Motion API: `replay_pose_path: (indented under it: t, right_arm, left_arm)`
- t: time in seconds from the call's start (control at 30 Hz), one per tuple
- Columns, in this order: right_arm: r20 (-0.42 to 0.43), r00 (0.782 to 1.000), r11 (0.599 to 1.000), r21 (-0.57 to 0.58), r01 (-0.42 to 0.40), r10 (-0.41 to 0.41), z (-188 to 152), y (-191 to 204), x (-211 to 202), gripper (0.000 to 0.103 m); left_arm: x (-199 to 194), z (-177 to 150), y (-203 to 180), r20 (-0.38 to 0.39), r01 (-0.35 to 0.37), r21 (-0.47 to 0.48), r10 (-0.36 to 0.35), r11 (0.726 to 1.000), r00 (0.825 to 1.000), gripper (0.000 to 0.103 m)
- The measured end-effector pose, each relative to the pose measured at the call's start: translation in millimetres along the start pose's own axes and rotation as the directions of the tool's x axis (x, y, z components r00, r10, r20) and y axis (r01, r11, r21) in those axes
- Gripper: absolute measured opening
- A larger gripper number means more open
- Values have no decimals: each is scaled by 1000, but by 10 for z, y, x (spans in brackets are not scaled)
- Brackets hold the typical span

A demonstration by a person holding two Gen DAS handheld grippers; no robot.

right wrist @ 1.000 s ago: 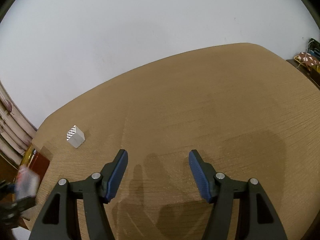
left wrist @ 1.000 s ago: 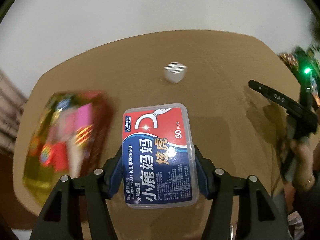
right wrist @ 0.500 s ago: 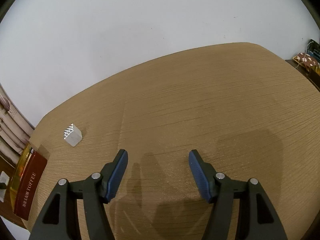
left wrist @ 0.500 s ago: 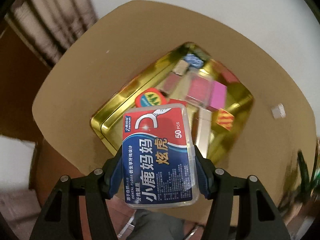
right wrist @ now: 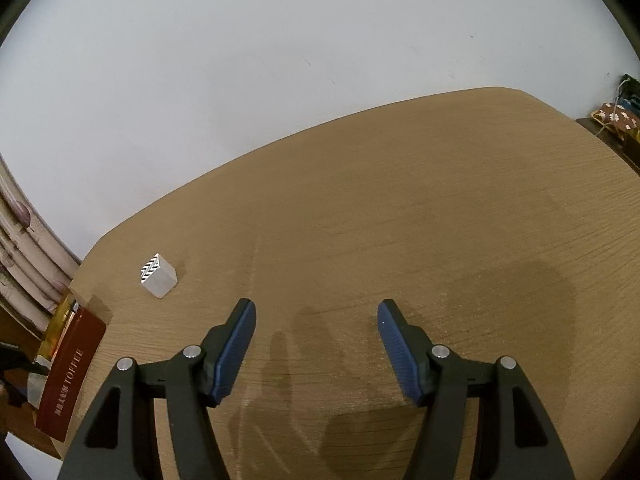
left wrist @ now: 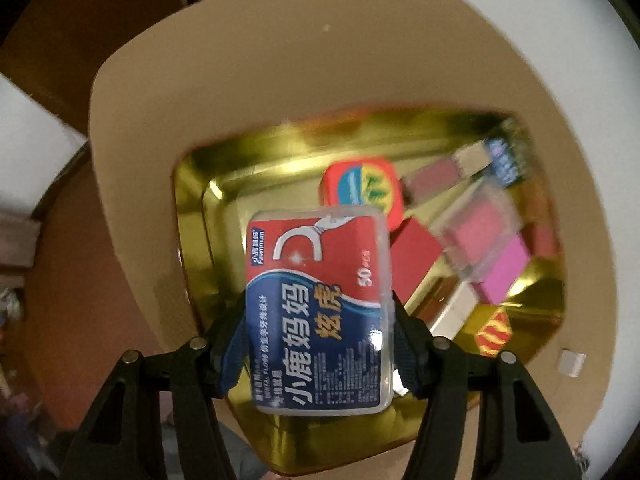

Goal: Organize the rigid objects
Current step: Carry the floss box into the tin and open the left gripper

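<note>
two claws are showing. my left claw [left wrist: 320,344] is pinching the dental floss box [left wrist: 318,312] above the gold tray [left wrist: 192,208], which is holding several small boxes. my right claw [right wrist: 316,340] is hanging spread and empty over the counter [right wrist: 400,220], well apart from the white cube [right wrist: 159,280].

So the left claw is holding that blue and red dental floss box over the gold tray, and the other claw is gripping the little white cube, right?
Not quite. The right gripper holds nothing: the right wrist view shows its jaws open over bare table, with the white cube sitting apart, off to its left. The rest stands: the left gripper holds the dental floss box over the gold tray.
</note>
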State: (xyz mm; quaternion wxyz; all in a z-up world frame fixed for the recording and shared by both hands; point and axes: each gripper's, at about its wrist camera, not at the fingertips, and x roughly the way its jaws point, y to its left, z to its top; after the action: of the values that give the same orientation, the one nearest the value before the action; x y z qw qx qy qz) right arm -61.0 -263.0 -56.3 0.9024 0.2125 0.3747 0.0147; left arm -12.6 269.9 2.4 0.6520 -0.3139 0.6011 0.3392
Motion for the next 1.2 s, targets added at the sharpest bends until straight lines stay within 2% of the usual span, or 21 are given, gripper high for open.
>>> replay_pose_path:
  t: [0.1,0.2,0.3,0.33,0.37,0.43,0.5,0.57,0.6,0.83,1.0,1.07,1.2]
  right_arm:
    - [5,1000,1000,1,-5,5,-10,-11,-22,65]
    - [8,1000,1000,6,-9,9,-13,-39,-50,65]
    - [11,1000,1000,6,-12,12,-14,-35,-63,65]
    - [10,1000,1000,6,-12,12,-17,-41,-63,65]
    - [10,1000,1000,7,-12,12,-9,-41,-74,65]
    - [10,1000,1000,7,-14,14,1,-53,-81,65]
    - [11,1000,1000,9,-12,12,3,-49,-80,65]
    - [8,1000,1000,7,-9,9,7,-39,-73,65]
    - [6,1000,1000,5,-9,9,8,-24,-63,65]
    - [-5,1000,1000,6,-4,4,17,-9,-35,65]
    - [-22,1000,1000,0,13,-13,24,21,5,65]
    - [-28,999,1000,-4,20,-20,33,60,39,65]
    - [-45,998,999,-17,41,-42,35,125,104,65]
  left_arm:
    - [-9,-72,-64,30,-49,-30,50,998,998,63]
    - [-24,-24,-61,41,-41,-60,43,997,998,65]
    - [18,145,-10,64,-25,-86,30,996,997,63]
    - [48,214,-6,50,-55,-81,59,995,997,63]
    - [50,261,-8,58,-75,-72,80,995,995,63]
    - [52,244,-9,37,-75,-52,77,996,996,62]
    - [34,142,-76,7,-41,-10,41,999,999,61]
    - [40,70,-148,-3,-37,57,38,998,999,61]
    - [36,40,-181,13,-45,97,44,994,999,62]
    - [-164,51,-97,71,-5,153,-6,988,997,64]
    - [-477,126,-79,151,19,274,-63,961,987,65]
    - [-650,39,-70,207,8,346,-84,938,975,65]
    - [-848,-374,-56,260,63,473,-207,879,943,65]
